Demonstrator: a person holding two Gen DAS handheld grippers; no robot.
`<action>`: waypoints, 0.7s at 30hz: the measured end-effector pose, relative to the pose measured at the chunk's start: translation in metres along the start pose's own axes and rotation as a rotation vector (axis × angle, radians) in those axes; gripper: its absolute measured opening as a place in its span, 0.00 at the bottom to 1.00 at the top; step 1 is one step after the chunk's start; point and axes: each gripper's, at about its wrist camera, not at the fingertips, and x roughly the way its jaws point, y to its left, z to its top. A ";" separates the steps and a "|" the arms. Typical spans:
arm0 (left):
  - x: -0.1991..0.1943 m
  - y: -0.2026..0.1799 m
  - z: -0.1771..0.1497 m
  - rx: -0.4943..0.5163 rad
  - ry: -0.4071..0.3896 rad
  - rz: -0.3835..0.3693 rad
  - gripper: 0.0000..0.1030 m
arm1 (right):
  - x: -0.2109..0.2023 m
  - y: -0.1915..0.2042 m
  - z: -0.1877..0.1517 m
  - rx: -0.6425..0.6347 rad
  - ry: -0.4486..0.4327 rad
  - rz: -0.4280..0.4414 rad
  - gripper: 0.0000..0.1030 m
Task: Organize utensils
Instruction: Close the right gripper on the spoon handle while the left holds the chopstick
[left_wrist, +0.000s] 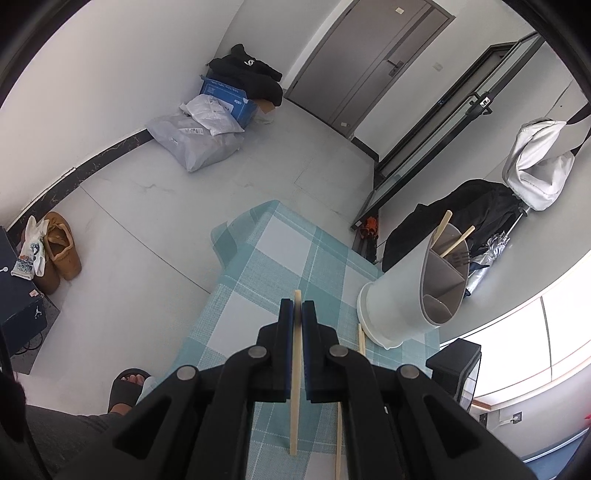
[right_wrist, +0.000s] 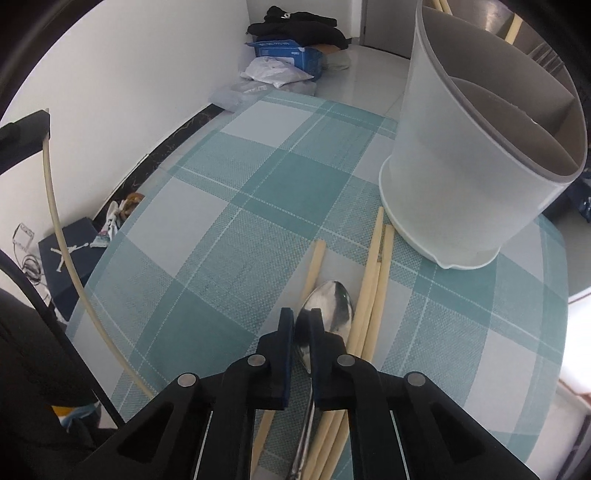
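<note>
Teal-checked cloth covers the bench, with grey floor and a white wall beyond. At left, my left hand-held gripper is clenched on one pale chopstick, pinched near its upper end and lifted above the cloth: light, stiff and smooth, so I judge it may pivot. At centre, my right hand-held gripper grips the steel spoon beside its bowl; slick metal, better taken at the neck. Loose chopsticks lie touching it. At right stands the divided white holder.
</note>
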 end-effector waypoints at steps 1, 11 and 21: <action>0.000 0.000 0.000 0.001 0.000 0.002 0.01 | -0.002 -0.003 -0.001 0.011 -0.006 0.012 0.04; -0.001 0.001 -0.001 0.005 0.006 0.000 0.01 | -0.038 -0.057 -0.023 0.237 -0.082 0.159 0.00; 0.002 -0.005 -0.005 0.023 0.012 0.015 0.01 | -0.049 -0.090 -0.047 0.322 -0.094 0.204 0.01</action>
